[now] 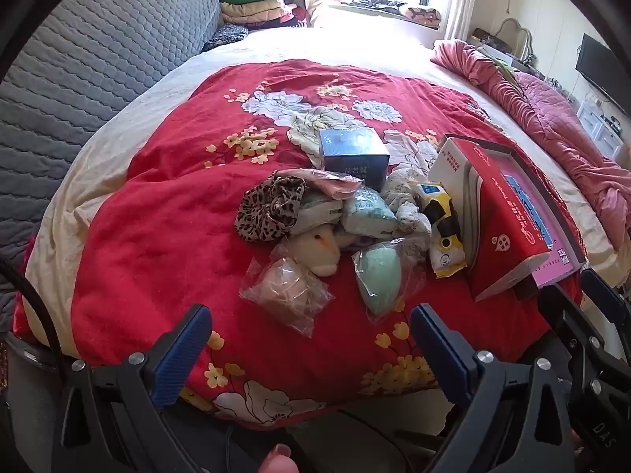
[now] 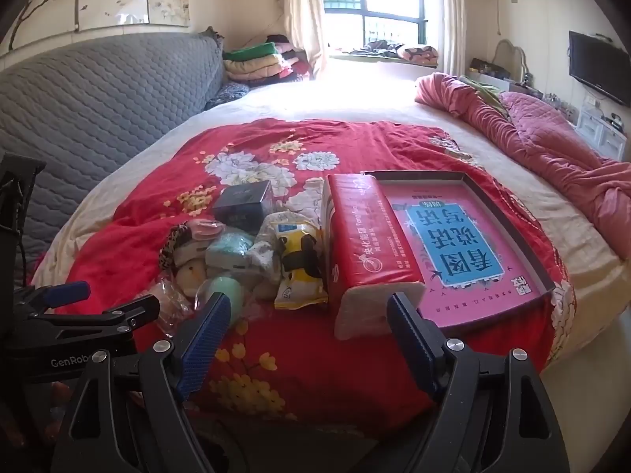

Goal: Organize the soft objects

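A pile of soft things lies on the red floral blanket: a leopard-print cloth, a pale plush toy, a bagged pink sponge, a bagged green sponge, small tissue packs and a yellow packet. A red tissue pack leans on a pink-lined box tray. My left gripper is open and empty, just short of the bagged sponges. My right gripper is open and empty in front of the red tissue pack.
A dark blue box stands behind the pile. A grey quilted headboard runs along the left. A crumpled pink quilt lies on the right of the bed. Folded bedding is stacked by the window.
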Action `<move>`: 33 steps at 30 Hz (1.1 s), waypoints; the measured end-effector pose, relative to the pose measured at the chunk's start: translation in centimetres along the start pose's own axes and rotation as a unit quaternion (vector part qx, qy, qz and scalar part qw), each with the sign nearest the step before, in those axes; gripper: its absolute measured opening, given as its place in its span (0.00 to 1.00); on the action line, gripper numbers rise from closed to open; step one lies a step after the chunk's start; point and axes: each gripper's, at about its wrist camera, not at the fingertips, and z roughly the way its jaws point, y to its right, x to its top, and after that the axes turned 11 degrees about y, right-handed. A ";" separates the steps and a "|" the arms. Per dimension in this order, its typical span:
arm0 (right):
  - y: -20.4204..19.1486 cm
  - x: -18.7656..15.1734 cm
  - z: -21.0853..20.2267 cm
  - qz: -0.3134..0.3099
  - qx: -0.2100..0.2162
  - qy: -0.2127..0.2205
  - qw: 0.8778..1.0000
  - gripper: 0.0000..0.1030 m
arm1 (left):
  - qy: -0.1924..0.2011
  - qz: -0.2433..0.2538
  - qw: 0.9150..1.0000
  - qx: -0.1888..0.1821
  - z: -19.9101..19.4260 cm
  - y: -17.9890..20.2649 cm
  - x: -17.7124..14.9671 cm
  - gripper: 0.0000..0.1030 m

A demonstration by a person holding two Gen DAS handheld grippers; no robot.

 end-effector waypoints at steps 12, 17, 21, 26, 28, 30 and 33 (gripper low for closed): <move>0.2 -0.1 0.0 0.001 -0.002 0.002 1.000 0.80 | 0.000 0.002 1.000 -0.001 -0.1 0.2 -0.2 0.98; 0.1 -0.1 -0.1 -0.001 -0.004 0.002 1.000 0.80 | 0.002 0.002 1.000 -0.002 -0.1 0.2 -0.1 0.98; 0.0 0.0 -0.1 -0.001 -0.005 0.002 1.000 0.80 | 0.002 0.005 1.000 -0.002 0.0 0.2 0.0 0.98; 0.1 0.0 -0.1 0.000 -0.005 0.003 1.000 0.80 | 0.003 0.004 1.000 -0.002 0.0 0.3 0.1 0.98; 0.1 0.0 -0.1 0.000 -0.005 0.003 1.000 0.80 | 0.004 0.005 1.000 0.000 0.0 0.4 0.1 0.98; 0.1 0.0 -0.1 0.000 -0.005 0.003 1.000 0.80 | 0.005 0.004 1.000 -0.002 0.0 0.3 0.1 0.98; 0.0 -0.1 0.0 -0.001 -0.002 0.002 1.000 0.80 | 0.001 -0.001 1.000 -0.007 0.1 0.1 0.0 0.98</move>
